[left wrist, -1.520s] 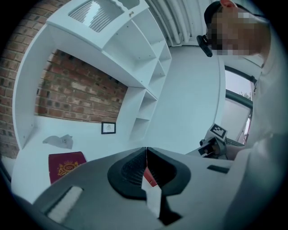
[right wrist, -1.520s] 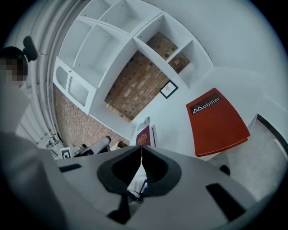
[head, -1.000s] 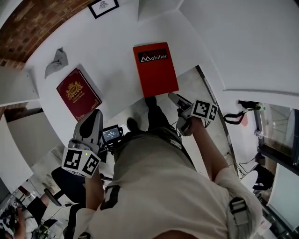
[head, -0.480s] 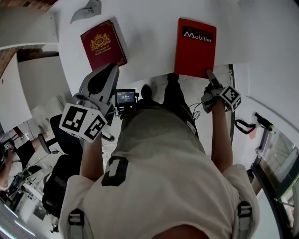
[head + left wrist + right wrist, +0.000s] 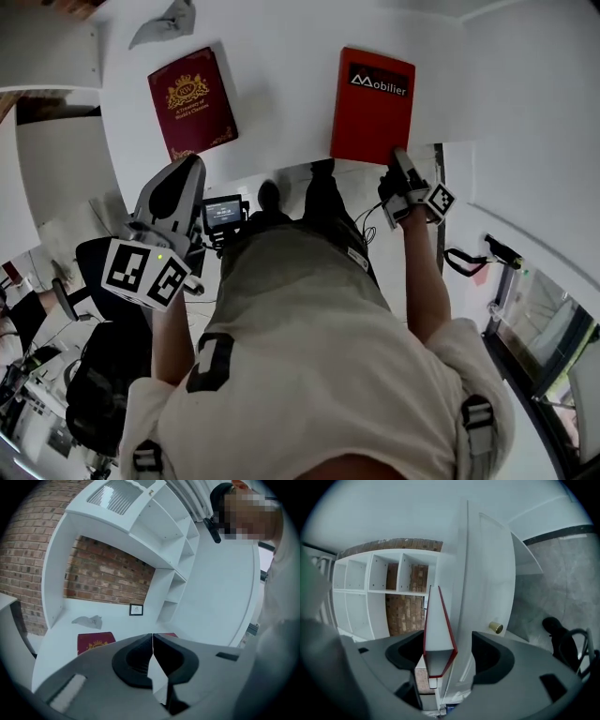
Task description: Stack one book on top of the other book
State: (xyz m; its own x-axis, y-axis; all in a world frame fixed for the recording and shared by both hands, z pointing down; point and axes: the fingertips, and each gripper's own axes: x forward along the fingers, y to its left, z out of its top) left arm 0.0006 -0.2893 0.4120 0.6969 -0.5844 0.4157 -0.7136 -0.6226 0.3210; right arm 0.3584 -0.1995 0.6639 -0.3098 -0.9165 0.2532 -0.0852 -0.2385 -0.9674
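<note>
Left tool (image 5: 181,176) was shut with nothing in it, its jaws meeting, short of the desk's (image 5: 281,84) near edge; the dark red book (image 5: 192,101) lay flat just ahead of it. Well apart to the right lay the red book (image 5: 372,105), long axis running away from the person. The right tool (image 5: 400,161) sat at its near short edge, jaws just opened to full width, book edge between the pads, unpressed; judged the nearer hand, carry leftward.

A small framed picture (image 5: 136,609) stands against a red brick wall (image 5: 108,573) beside white open shelving (image 5: 180,555); grey speckled floor (image 5: 562,583) lies below the white worktop (image 5: 272,84).
</note>
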